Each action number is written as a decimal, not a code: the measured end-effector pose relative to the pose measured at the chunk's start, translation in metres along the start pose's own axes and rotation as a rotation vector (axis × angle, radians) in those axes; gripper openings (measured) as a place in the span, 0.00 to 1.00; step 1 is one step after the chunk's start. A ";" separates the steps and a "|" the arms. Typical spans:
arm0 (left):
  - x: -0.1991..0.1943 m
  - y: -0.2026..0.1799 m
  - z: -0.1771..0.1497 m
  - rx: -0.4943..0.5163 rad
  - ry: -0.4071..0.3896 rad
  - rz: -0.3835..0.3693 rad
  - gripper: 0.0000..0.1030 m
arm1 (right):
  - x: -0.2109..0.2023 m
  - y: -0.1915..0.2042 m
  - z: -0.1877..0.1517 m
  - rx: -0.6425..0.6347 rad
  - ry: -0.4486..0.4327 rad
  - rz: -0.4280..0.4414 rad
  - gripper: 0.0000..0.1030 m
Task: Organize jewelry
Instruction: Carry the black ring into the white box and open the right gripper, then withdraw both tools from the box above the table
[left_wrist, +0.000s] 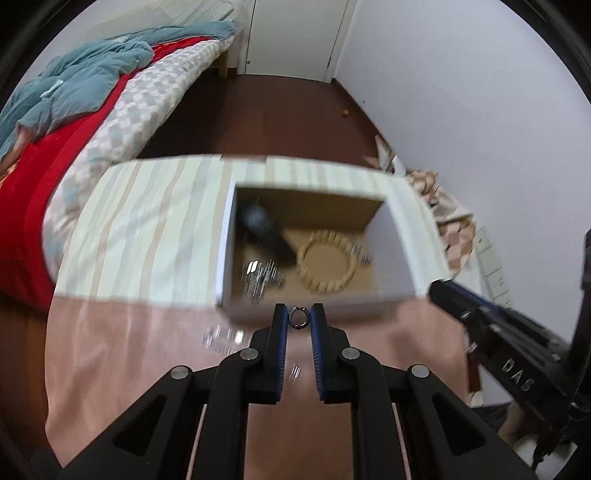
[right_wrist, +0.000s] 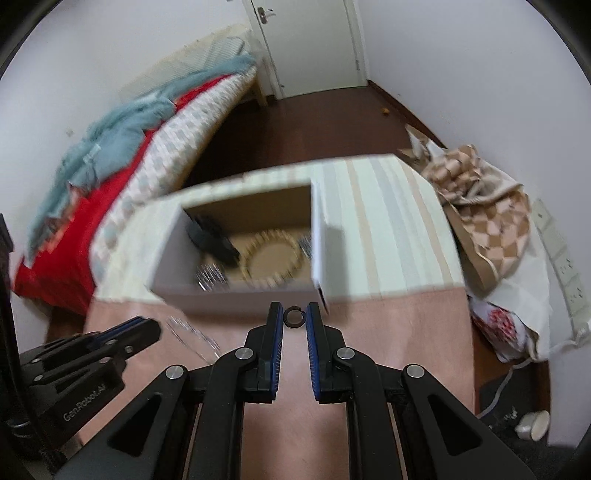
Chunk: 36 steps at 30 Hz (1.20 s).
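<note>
My left gripper (left_wrist: 298, 318) is shut on a small dark ring (left_wrist: 298, 319), held just before the near wall of an open white box (left_wrist: 317, 305). My right gripper (right_wrist: 294, 316) is shut on another small dark ring (right_wrist: 294, 317), also in front of the box (right_wrist: 236, 295). Inside the box lie a beaded bracelet (left_wrist: 327, 264), a black object (left_wrist: 264, 230) and shiny silver jewelry (left_wrist: 264, 278). The same bracelet (right_wrist: 271, 256) shows in the right wrist view. Blurred shiny pieces (left_wrist: 223, 338) lie on the pink cloth left of my left gripper.
The box stands on a table with a striped cloth (left_wrist: 147, 229) and a pink cloth (left_wrist: 147, 350). A bed (left_wrist: 74, 122) with red and blue bedding is at the left. A checked bag (right_wrist: 484, 221) and a power strip (right_wrist: 565, 258) lie at the right.
</note>
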<state>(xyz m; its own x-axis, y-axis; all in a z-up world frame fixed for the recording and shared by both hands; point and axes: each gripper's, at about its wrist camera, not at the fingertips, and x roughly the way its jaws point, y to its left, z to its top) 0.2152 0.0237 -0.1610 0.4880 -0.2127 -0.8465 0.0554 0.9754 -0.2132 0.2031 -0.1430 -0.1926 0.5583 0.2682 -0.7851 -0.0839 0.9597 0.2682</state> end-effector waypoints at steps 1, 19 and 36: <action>0.003 0.001 0.012 0.000 0.001 -0.004 0.09 | 0.002 0.001 0.009 0.002 0.005 0.017 0.13; 0.027 0.025 0.068 -0.081 0.071 0.034 0.74 | 0.084 -0.002 0.074 0.037 0.236 0.176 0.40; 0.009 0.039 0.025 -0.008 -0.003 0.253 1.00 | 0.045 -0.002 0.045 -0.091 0.141 -0.148 0.82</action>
<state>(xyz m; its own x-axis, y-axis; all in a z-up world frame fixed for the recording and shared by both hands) 0.2432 0.0612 -0.1644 0.4882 0.0380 -0.8719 -0.0755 0.9971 0.0012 0.2657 -0.1365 -0.2032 0.4501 0.1263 -0.8840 -0.0872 0.9914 0.0973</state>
